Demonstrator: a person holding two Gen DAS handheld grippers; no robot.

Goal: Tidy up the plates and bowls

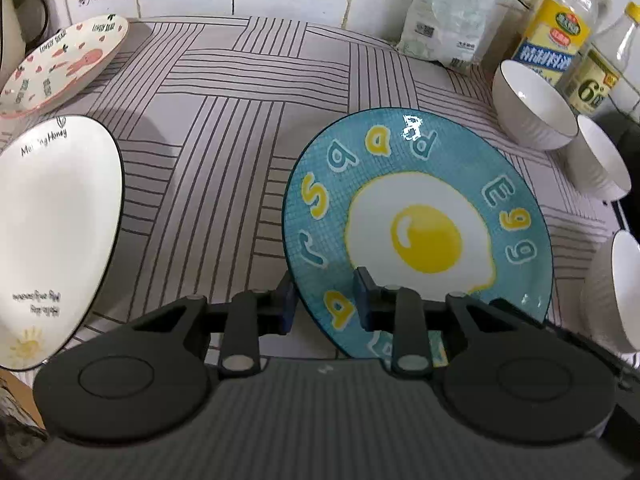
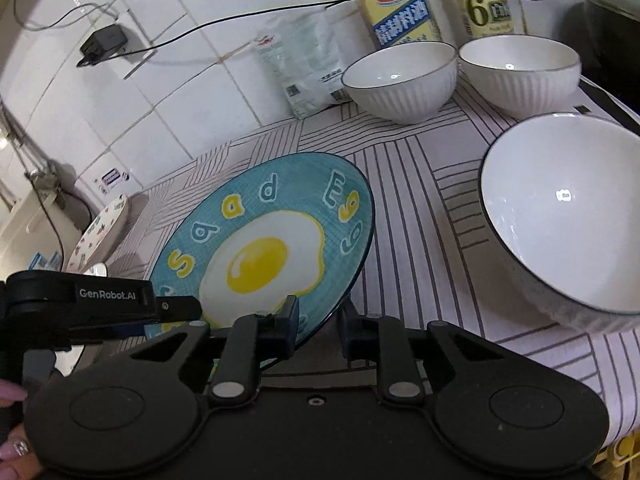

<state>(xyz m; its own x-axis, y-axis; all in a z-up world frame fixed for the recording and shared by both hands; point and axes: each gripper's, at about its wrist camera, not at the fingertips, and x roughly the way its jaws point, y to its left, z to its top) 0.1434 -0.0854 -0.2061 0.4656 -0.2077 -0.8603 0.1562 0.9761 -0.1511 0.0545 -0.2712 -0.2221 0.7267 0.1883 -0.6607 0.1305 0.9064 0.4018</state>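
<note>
White tiled wall fills the whole top of both views, with a black cable running across it to a plug at upper left of the right wrist view. Below it the counter wears a pale striped cloth covering most of the frame.

The blue egg plate sits mid-frame, tilted up off the cloth. Both claws have it by the near rim: left gripper is part open with one pad either side of the edge, and the right gripper the same (rim between its pads).

White plate at far left, pink patterned plate upper left. Three white ribbed bowls on the right side, apart from each other. Bottles and a bag stand against the tiles.
</note>
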